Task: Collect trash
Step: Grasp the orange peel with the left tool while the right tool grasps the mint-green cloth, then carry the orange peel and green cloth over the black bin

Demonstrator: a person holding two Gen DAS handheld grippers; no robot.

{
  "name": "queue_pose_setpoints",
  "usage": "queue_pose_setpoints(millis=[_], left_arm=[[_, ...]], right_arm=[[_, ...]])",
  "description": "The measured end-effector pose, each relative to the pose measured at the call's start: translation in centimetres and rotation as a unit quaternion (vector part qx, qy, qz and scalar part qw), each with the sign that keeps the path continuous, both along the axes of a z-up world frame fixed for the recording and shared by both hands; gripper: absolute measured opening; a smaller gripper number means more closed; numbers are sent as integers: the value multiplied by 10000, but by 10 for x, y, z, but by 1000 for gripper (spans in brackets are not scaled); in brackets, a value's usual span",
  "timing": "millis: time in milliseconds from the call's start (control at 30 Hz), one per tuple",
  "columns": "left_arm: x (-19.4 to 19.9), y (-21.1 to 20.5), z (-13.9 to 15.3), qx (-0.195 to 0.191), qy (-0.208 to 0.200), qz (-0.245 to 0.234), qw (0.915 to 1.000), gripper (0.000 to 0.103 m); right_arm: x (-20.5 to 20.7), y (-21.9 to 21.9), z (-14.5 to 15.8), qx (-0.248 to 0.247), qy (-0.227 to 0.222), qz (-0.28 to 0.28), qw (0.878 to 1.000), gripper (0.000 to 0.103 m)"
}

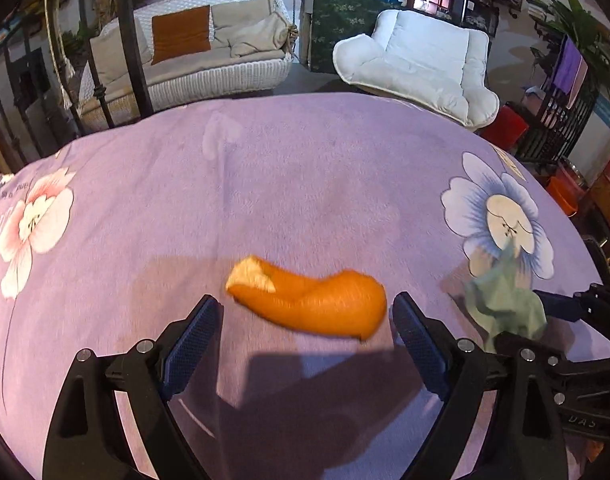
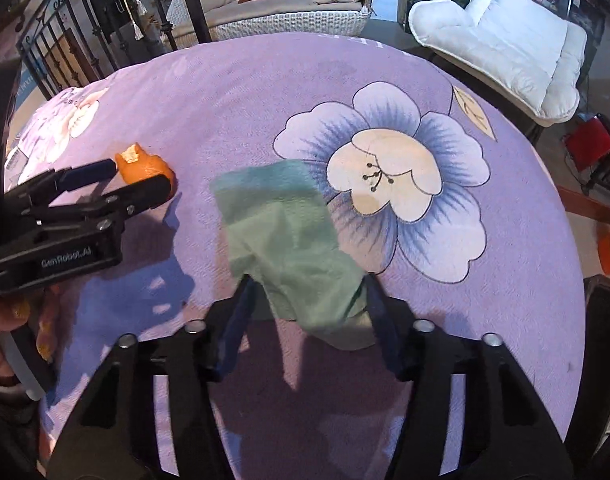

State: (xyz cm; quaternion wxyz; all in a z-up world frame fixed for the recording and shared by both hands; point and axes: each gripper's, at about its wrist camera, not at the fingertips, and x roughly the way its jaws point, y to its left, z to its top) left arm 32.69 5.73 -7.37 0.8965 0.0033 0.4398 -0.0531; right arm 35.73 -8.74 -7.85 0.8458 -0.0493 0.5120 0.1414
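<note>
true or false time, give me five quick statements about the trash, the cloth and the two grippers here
1. The orange peel lies between the left gripper's open fingers. True.
2. The green napkin sits in a bin. False: it lies on the purple floral tablecloth, its near end between the right gripper's fingers.
3. The napkin partly covers a printed blue flower. True.
4. The peel is stacked on the napkin. False: they lie apart on the cloth.
5. The tablecloth is plain white. False: it is purple with flowers.
</note>
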Motion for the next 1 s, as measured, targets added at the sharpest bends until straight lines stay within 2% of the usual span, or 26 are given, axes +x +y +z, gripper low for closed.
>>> queue_pose_setpoints(millis=[33,133,167,267,367,500,667,867,1000], left_arm=[[1,0,-1,-19,20,-7,10000,86],[-3,1,-4,-217,31,-3,9998,66],[-6,2,-4,-205,9,46,9998,56],[-8,1,-2,-278,-55,68,9996,45],[-14,3,2,-395,-75,99,9991,39],[-24,5,12,-653,-152,113,9977,35],[-53,5,28,-832,-436,92,9955,33],[-102,-1,49,-1024,-812,-16,9914,33],[-132,-9,55,-1208,-924,-108,9883,33]], right_arm=[[0,0,0,-64,-22,-11,10000,42],[1,-2,-1,-78,-92,-28,9999,25],[0,-4,-1,-59,-115,-40,9999,20],[-2,-9,1,116,-99,-96,9998,14],[-6,-12,4,243,-112,-140,9995,14],[-17,-17,10,410,-159,-170,9989,14],[-38,-29,22,675,-242,-222,9972,14],[-79,-44,45,903,-570,-258,9940,14],[-111,-57,54,1017,-772,-290,9914,14]])
